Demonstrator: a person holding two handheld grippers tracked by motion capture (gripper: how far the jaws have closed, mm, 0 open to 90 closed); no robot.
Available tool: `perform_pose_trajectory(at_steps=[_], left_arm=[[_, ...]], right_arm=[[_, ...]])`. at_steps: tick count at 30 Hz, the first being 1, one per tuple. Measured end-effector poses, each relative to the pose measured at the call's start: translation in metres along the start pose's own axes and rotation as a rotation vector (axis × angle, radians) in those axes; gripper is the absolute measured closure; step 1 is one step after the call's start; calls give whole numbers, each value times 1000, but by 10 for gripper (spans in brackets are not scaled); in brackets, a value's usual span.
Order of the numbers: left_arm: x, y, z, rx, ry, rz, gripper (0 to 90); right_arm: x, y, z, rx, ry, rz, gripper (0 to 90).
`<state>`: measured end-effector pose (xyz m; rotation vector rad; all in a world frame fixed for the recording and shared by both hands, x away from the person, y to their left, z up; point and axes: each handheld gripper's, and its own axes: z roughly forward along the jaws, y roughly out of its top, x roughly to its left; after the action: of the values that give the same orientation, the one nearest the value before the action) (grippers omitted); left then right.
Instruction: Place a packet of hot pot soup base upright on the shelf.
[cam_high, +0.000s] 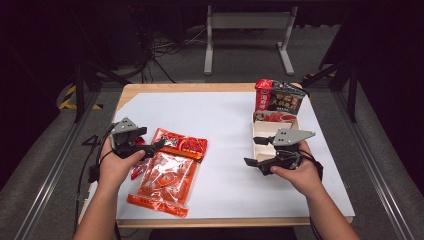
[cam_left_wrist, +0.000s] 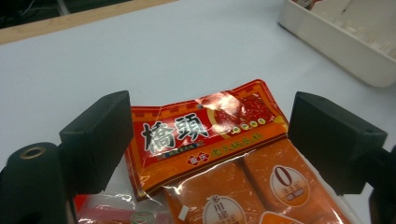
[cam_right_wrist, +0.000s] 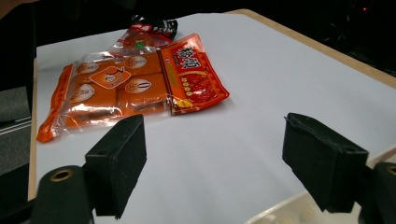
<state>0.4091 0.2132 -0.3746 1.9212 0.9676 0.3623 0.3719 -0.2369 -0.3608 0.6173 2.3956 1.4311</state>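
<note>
Red sachet (cam_left_wrist: 205, 133) lying flat on white counter (cam_high: 225, 135), left half, one end overlapping clear orange pack (cam_high: 165, 182). Left gripper (cam_high: 157, 146) right at its near edge, fingers (cam_left_wrist: 95, 140) spread wide, nothing between them, sachet straight ahead and slightly below in left gripper view. Long axis running across the gap between those fingers, so probably too long to straddle end to end; likelier a pinch on the near edge or a turn of the wrist first. Right gripper (cam_high: 250, 162) well apart, beside white tray (cam_high: 260, 132) at counter's right, fingers (cam_right_wrist: 116, 163) also wide and empty, pointed back toward the sachet. Left hand (cam_high: 117, 165) clearly the nearer. Dark snack bag (cam_high: 285, 100) standing behind tray.
</note>
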Motion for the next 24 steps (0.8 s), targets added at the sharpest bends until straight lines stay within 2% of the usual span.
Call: perform_pose_trajectory(at_steps=[4,9,15,19,21,22,24], left_arm=[[12,0,11,9,-25,-16,151],[20,-2,24,50,-11,-27,151],[36,-6,47,87,40,-39,150],[45,-9,56,119,25,-48,151],[48,-11,61,132,36,-53,152],[49,-12,62,140,33,-72,152],[52,-13,65,139,32,-83,152]], right_arm=[[3,-1,6,14,15,-9,224],[6,0,10,20,26,-11,223],[6,-1,12,23,29,-10,216],[7,-2,11,28,27,-13,214],[7,-3,11,29,27,-11,213],[7,-3,11,30,26,-10,213],[6,-4,11,36,24,-11,213]])
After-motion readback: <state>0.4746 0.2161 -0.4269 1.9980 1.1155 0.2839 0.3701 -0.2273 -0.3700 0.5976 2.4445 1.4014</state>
